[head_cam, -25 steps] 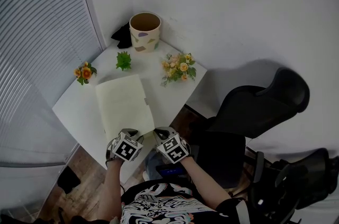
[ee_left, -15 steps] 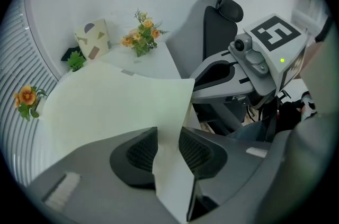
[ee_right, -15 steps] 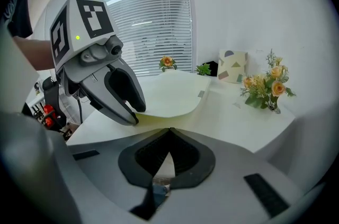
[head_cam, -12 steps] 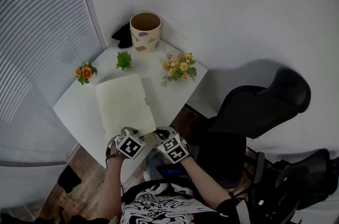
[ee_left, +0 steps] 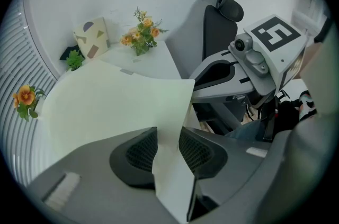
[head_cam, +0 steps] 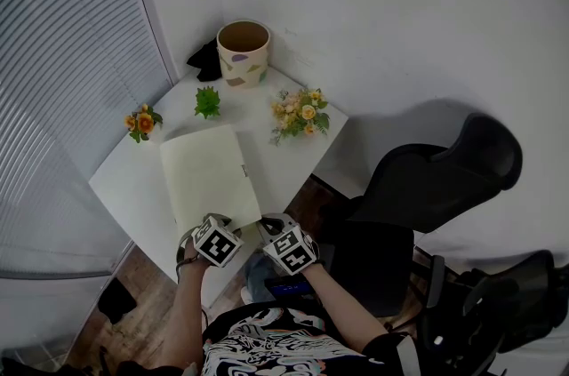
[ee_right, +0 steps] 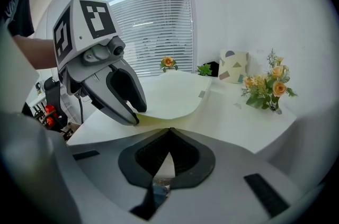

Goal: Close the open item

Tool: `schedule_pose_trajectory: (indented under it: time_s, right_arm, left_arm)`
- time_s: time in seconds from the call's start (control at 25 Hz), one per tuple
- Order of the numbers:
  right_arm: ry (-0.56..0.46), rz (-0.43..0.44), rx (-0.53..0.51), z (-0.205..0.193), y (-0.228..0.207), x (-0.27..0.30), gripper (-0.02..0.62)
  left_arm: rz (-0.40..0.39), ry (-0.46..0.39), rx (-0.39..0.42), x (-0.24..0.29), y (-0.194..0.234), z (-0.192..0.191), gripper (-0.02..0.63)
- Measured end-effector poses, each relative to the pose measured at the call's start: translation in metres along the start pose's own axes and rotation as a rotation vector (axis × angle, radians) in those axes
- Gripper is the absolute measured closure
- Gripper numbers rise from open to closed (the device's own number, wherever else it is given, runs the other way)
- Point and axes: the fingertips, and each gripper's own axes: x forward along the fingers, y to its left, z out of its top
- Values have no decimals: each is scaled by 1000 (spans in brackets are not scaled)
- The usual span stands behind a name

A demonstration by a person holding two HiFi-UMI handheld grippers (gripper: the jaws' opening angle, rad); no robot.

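Left tool (ee_left: pixel 168 138) jaws freshly wider, loose about folder (ee_left: pixel 116 106) corner between them; right tool (ee_right: pixel 169 133) together, empty, alongside.

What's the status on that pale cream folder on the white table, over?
Left gripper jaws just been opening, pale cream folder's cover corner loose between them. Right gripper shut. Cover nearly flat, near corner raised. Nothing lying on it.

Head camera looks steeply down on the table (head_cam: pixel 124 179); close cameras behind left claw (ee_left: pixel 168 149) and right claw (ee_right: pixel 168 138) both face the bouquet (ee_left: pixel 141 33).
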Motion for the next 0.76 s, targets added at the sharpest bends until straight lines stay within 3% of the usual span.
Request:
schedule_pose_trajectory:
  time_s: [0.76]
  right_arm:
    - [2,-5,6,-2,-1,1,592]
  left_arm:
    - [-14,-10,5,0,1,1,482]
